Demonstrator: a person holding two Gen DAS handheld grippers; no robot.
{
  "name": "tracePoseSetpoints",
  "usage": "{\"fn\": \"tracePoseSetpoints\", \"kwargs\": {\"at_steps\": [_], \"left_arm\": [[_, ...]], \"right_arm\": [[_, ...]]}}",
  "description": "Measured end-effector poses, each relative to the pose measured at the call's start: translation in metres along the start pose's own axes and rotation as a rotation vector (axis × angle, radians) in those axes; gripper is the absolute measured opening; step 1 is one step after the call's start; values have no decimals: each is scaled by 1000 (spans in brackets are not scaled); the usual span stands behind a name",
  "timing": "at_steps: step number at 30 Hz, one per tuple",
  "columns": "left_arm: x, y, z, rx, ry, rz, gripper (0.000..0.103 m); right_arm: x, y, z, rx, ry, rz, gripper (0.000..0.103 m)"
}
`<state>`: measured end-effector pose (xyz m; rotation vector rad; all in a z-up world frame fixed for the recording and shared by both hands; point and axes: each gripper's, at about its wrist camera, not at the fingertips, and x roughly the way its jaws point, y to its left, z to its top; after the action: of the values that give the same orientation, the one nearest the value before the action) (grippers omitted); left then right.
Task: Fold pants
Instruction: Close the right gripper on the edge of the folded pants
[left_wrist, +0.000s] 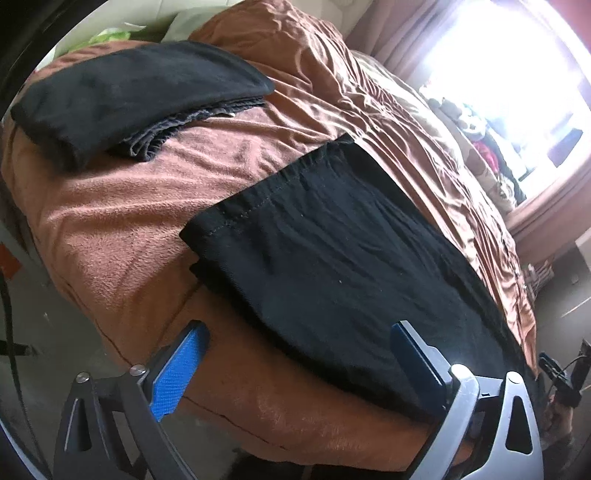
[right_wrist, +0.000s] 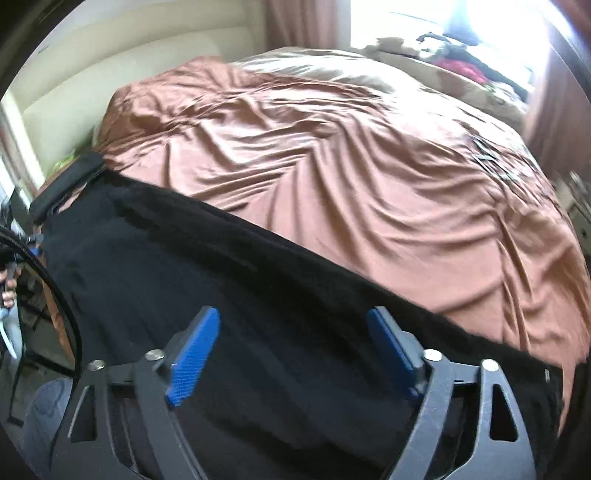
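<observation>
Rumpled rust-brown bedspread (right_wrist: 332, 166) covers a bed. Long black cotton pants (left_wrist: 332, 258) lie flat along its near edge, toward six o'clock. Left gripper (left_wrist: 299, 354) and right gripper (right_wrist: 291, 343) hover wide open, empty. Likely between folds; next, pinch an end.

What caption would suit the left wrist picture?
Open left gripper hovering over black pants on a brown bedspread, folded dark clothes beyond.

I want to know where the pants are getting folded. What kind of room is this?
Most likely a bedroom. The black pants lie on a big bed with a rumpled brown bedspread, a pale headboard stands behind it, and curtains hang beside a bright window.
</observation>
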<state>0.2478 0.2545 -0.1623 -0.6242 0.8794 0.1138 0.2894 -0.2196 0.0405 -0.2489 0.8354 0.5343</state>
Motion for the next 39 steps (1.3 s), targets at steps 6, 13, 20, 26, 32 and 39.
{"fn": "tracePoseSetpoints", "kwargs": {"at_steps": [6,13,20,26,32,39], "left_arm": [[-2,9,3,-57,-14,-2,82],[-5,20,5,-96,-19,-2,64],[-9,22,3,-103,-18,-9,64],[-10,24,2,-110,-21,-11,64],[-9,24,2,-109,-19,-8,64],[-8,24,2,-127,-21,-14,64]], "right_arm": [[49,11,37,-88,42,77,58],[98,24,65,-179,98,125,57],[133,38,85,-258,137,178,44],[150,49,97,-307,161,209,36],[158,56,99,-338,186,233,36],[189,63,99,-372,291,230,36]]}}
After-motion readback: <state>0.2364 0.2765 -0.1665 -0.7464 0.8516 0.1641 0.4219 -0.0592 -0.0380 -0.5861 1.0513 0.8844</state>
